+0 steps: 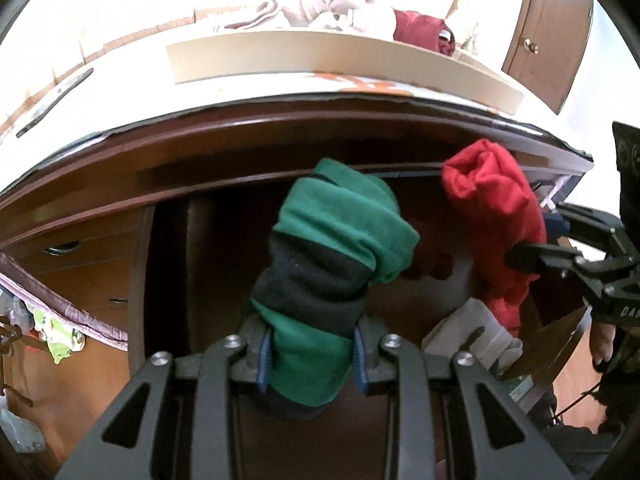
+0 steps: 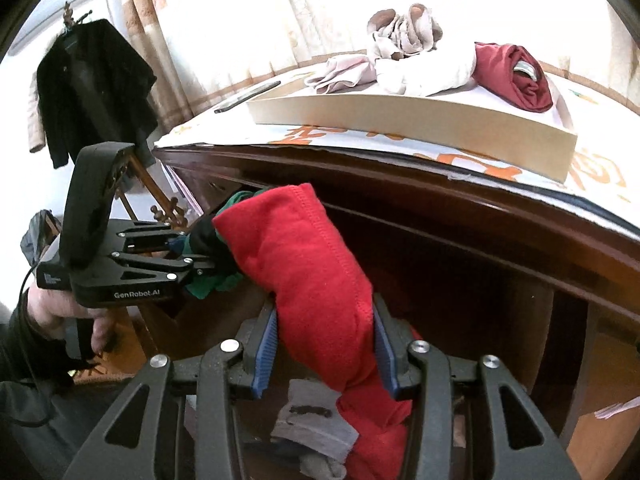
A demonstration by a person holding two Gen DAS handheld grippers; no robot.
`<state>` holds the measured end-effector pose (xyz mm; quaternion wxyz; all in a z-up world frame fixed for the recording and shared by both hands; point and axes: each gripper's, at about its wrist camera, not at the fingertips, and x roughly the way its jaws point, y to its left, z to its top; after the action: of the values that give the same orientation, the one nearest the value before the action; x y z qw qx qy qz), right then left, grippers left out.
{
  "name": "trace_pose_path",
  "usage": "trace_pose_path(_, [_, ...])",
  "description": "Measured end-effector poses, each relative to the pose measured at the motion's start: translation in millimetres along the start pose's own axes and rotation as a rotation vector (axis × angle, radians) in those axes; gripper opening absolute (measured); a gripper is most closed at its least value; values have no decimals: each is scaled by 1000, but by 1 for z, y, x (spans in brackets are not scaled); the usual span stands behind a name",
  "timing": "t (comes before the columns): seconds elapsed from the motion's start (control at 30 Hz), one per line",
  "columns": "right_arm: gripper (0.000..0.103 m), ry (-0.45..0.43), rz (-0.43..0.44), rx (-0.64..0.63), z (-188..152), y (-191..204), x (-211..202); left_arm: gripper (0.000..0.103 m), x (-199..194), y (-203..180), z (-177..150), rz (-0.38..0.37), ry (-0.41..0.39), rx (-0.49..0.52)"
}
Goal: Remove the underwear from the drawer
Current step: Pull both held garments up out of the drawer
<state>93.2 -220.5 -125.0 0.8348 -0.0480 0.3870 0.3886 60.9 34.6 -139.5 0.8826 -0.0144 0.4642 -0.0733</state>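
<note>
Roughly halfway by the look of it. Left gripper [image 1: 314,354] pinching green-and-black rolled underwear [image 1: 336,240], right gripper [image 2: 326,350] pinching red rolled underwear [image 2: 304,264], both bundles lifted clear in front of dark wooden dresser [image 2: 460,216]. Drawer itself hard to make out. Still to do, probably: drop-off in beige tray [image 2: 420,120] at 12 o'clock, already holding maroon roll [image 2: 516,76].

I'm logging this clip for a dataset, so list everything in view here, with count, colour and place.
green roll: 1, green and black, in left gripper
red roll: 1, red, in right gripper
grey cloth: 1, under red roll
tray: 1, beige, on dresser top
maroon roll: 1, in tray
pale cloths: several, in tray
phone: 1, dark, left of tray
jacket: 1, black, hanging, left
left gripper: shut
right gripper: shut
hand: 1, holds left gripper
</note>
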Motion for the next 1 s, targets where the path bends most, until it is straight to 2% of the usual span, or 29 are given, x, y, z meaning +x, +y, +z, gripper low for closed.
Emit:
trace_pose_path(0.37, [45,-55,21,51,-8,1,-9,29,-15,-11,4,14,-73,-43])
trace_pose_path(1.0, [45,-141,41,94,-15,4,-24,29,-42,-22,3,65,-178,-33])
